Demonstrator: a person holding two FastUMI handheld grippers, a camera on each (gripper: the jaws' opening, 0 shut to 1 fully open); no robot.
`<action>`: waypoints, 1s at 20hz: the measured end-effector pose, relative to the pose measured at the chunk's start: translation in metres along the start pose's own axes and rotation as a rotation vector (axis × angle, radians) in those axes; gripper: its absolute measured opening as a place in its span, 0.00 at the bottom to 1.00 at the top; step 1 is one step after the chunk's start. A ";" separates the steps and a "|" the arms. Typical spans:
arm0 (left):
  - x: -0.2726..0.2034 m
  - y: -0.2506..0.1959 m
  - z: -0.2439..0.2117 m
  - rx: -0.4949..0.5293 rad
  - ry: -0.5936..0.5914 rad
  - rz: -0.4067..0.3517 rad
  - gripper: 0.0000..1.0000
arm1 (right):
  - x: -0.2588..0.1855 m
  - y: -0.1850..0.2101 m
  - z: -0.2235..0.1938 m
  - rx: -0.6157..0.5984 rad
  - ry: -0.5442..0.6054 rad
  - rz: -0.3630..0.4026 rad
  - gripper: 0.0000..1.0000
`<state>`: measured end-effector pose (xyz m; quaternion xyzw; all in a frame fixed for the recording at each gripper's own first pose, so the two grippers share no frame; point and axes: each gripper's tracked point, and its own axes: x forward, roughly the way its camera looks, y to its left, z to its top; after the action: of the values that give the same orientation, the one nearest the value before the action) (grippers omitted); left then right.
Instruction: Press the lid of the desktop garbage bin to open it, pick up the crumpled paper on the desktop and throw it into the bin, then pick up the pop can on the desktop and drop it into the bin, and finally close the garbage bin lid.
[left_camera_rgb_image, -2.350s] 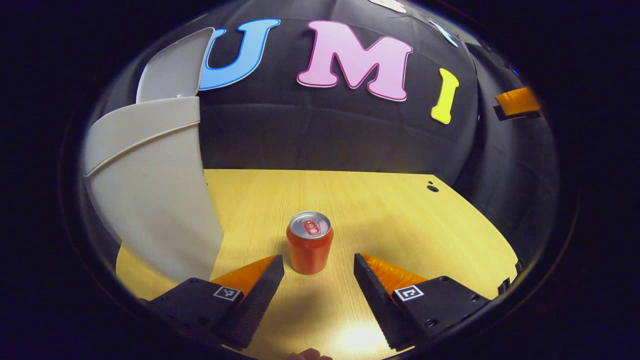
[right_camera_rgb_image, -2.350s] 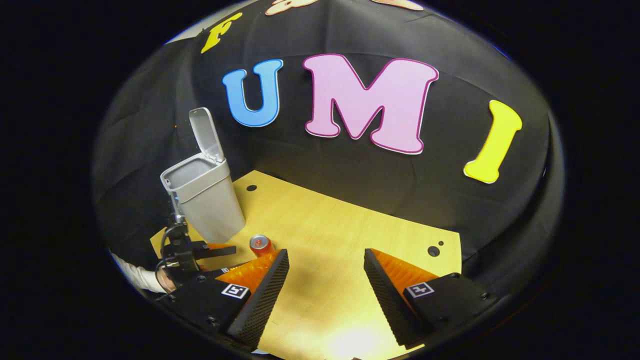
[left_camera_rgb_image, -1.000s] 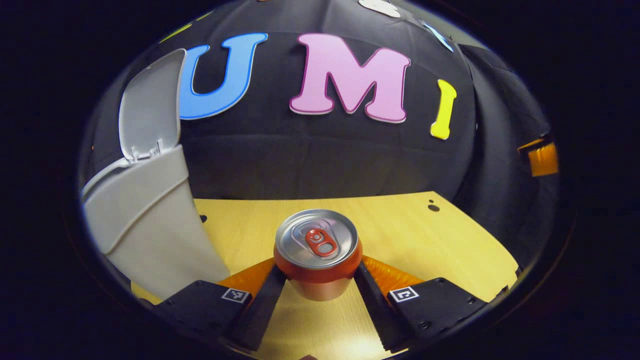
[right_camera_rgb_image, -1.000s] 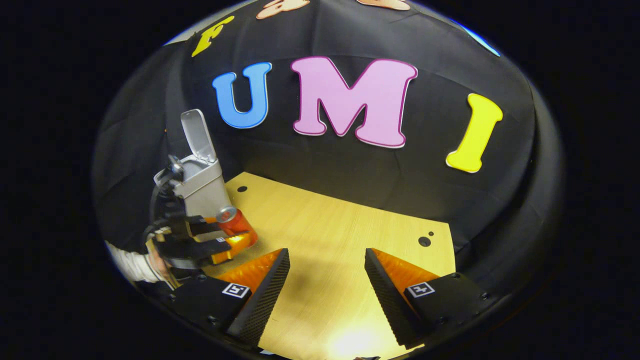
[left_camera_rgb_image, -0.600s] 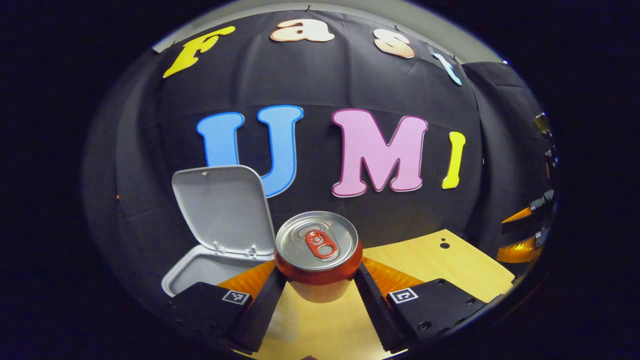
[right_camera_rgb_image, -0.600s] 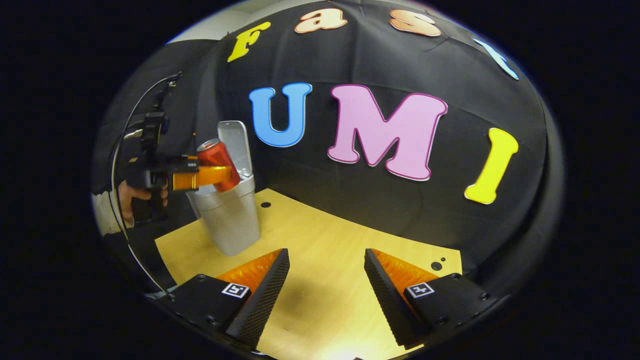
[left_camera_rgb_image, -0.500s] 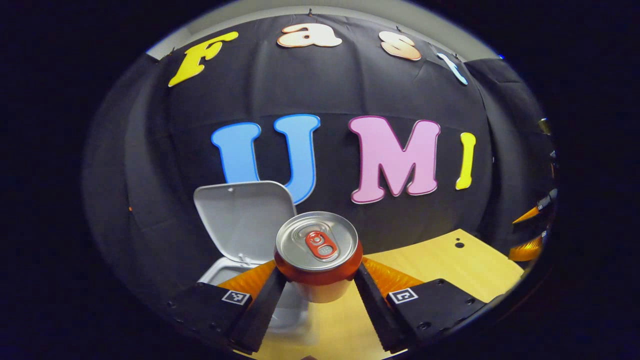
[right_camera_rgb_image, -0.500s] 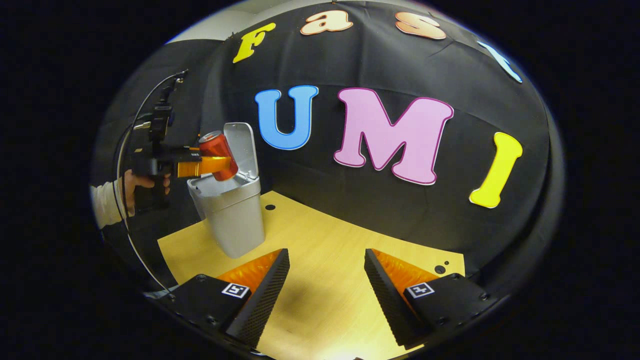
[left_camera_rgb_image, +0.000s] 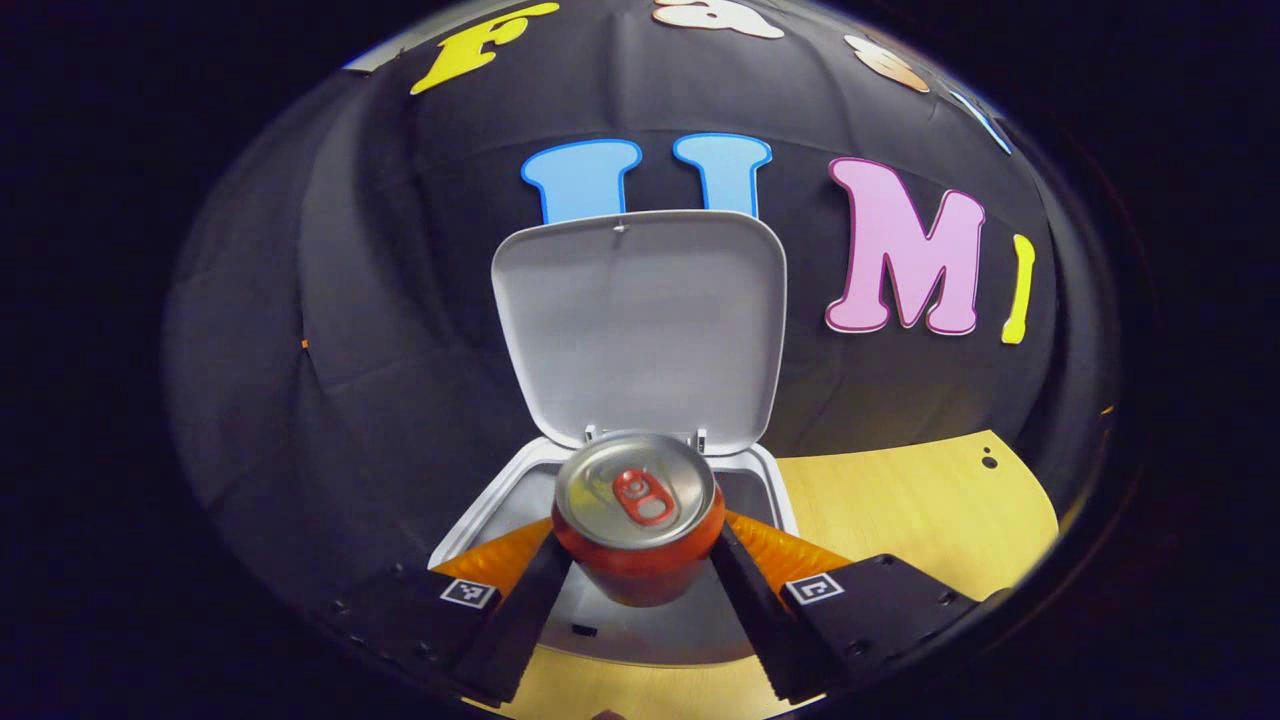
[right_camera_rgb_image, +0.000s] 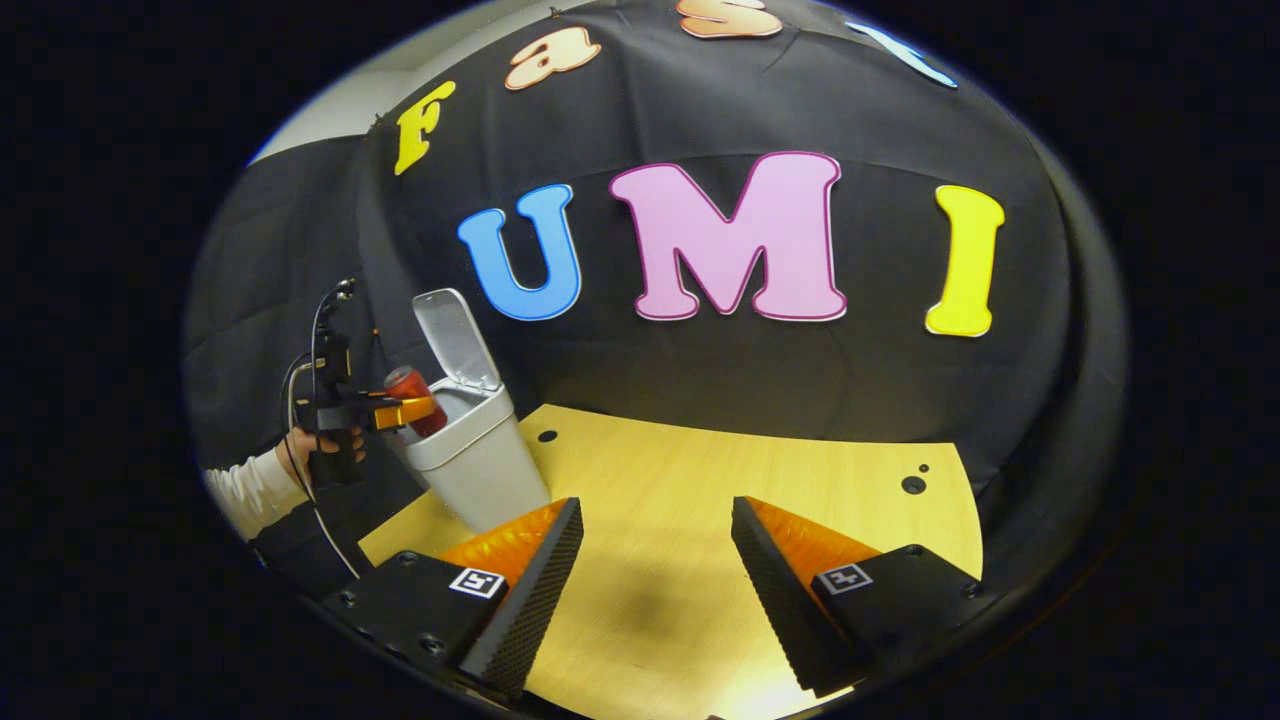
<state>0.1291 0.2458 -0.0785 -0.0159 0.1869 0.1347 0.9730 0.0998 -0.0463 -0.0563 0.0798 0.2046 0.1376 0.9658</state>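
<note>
With your left gripper (left_camera_rgb_image: 640, 560) clamped on the pop can (left_camera_rgb_image: 638, 515) above the open bin (left_camera_rgb_image: 770, 480) and your right gripper (right_camera_rgb_image: 655, 570) spread empty over the desktop (right_camera_rgb_image: 700, 480), releasing off-centre risks the can striking the rim or raised lid (left_camera_rgb_image: 640, 325).

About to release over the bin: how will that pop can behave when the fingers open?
Pop can, gripped upright above the open bin, should drop straight in. Smooth metal looks slippery. Its weight can't be judged.

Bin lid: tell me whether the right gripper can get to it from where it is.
Probably yes. The right gripper is open and holds nothing, and bare desktop lies between it and the raised bin lid; the left gripper with the can crowds the bin's near side.
</note>
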 end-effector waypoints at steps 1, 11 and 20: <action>-0.001 0.001 0.010 -0.015 -0.029 0.001 0.90 | 0.000 -0.005 0.000 0.012 0.000 -0.009 0.97; 0.010 0.020 0.175 -0.072 -0.283 0.007 0.94 | 0.004 -0.032 -0.001 0.041 -0.008 -0.047 0.98; 0.061 0.022 0.198 0.071 -0.188 -0.006 0.96 | -0.001 -0.055 -0.016 0.083 0.013 -0.098 0.98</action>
<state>0.2489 0.2983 0.0834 0.0310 0.0993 0.1259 0.9866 0.1050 -0.0977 -0.0821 0.1090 0.2202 0.0819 0.9659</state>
